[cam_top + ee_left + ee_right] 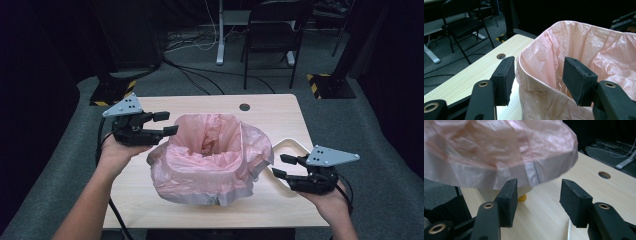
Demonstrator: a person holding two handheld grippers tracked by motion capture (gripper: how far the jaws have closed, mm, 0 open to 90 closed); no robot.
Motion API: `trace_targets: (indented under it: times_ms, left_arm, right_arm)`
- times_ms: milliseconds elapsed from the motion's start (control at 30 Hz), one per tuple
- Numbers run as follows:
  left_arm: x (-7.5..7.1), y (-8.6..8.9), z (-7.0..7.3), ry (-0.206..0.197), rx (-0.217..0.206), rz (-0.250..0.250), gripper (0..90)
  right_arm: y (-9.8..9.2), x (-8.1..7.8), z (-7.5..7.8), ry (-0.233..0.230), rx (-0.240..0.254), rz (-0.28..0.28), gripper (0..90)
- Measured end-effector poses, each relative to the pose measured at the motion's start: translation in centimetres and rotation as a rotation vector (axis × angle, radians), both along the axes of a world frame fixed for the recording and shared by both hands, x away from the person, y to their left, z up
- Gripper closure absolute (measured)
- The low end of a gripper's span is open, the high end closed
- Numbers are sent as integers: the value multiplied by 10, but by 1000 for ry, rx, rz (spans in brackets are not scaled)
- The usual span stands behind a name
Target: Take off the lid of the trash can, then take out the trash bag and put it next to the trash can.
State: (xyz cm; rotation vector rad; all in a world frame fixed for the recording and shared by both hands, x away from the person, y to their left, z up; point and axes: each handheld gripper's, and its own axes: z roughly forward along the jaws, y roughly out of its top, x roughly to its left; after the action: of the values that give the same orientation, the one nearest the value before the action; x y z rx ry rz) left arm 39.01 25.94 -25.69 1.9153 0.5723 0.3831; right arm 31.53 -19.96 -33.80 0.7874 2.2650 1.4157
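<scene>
Pink liner (210,155) hangs loose over the bin. Left gripper (167,123) straddles the rim, unclenched; right gripper (284,166) released, clear. Clamp rim first, then smooth the overhang.

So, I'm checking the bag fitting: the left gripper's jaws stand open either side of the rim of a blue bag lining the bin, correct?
Not quite: the bag is pink, not blue, as the left gripper view shows. The left gripper does stand open, jaws either side of its rim.

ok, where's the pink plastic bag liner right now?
The pink plastic bag liner sits mid-table in the high view, draped over a bin, between the left claw and the right claw.
</scene>
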Motion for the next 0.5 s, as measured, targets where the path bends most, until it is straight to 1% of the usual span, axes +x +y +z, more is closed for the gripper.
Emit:
trace_targets:
  times_ms: [133,267,400,500]
  left_arm:
    - [4,-1,0,4,-1,6,428]
    - [8,-3,-1,14,1,15,426]
    - [12,-5,-4,22,6,17,425]
    - [13,-6,-5,28,7,15,425]
  right_arm:
    - [4,-7,13,-21,9,36,445]
    - [13,-12,23,-41,17,71,425]
    - [20,-14,28,-43,21,103,413]
    - [24,-14,30,-39,36,127,401]
